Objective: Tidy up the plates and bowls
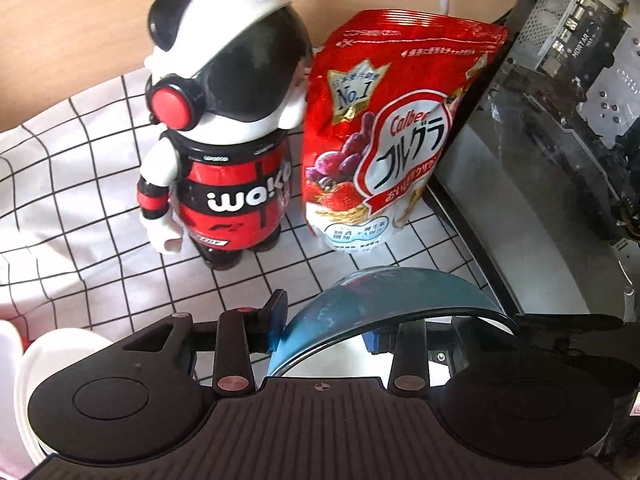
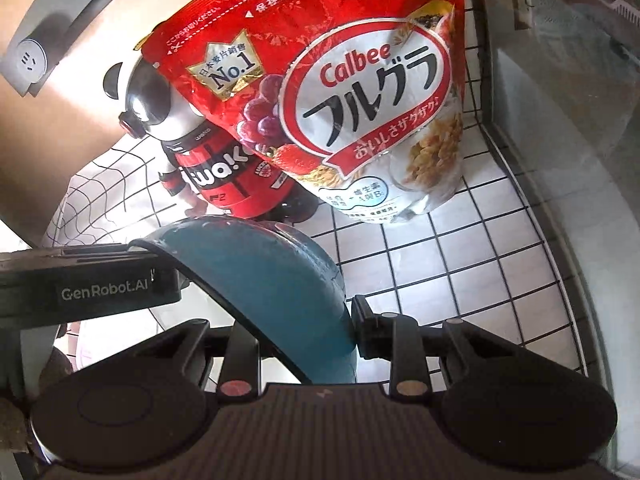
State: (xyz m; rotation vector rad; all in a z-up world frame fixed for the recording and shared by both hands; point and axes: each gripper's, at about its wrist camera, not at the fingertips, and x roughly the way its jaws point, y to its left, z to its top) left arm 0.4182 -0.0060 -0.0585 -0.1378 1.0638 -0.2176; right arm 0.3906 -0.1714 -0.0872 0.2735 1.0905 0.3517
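Observation:
A teal-blue bowl (image 1: 384, 300) with a white inside is tilted on its side above the checked cloth. My left gripper (image 1: 324, 320) is shut on its rim; the left finger (image 1: 276, 312) presses the outer wall. My right gripper (image 2: 304, 320) is shut on the same bowl (image 2: 272, 280) from the other side, its right finger (image 2: 366, 332) against the wall. The left gripper's body (image 2: 88, 288) shows in the right wrist view, touching the bowl's edge. White dishes (image 1: 24, 368) lie at the lower left of the left wrist view.
A panda-robot figure (image 1: 224, 128) and a red Calbee cereal bag (image 1: 384, 128) stand on the white checked cloth (image 1: 80, 200) just ahead. A computer case with a glass panel (image 1: 560, 140) is at the right. A power strip (image 2: 52, 20) lies on the wooden table.

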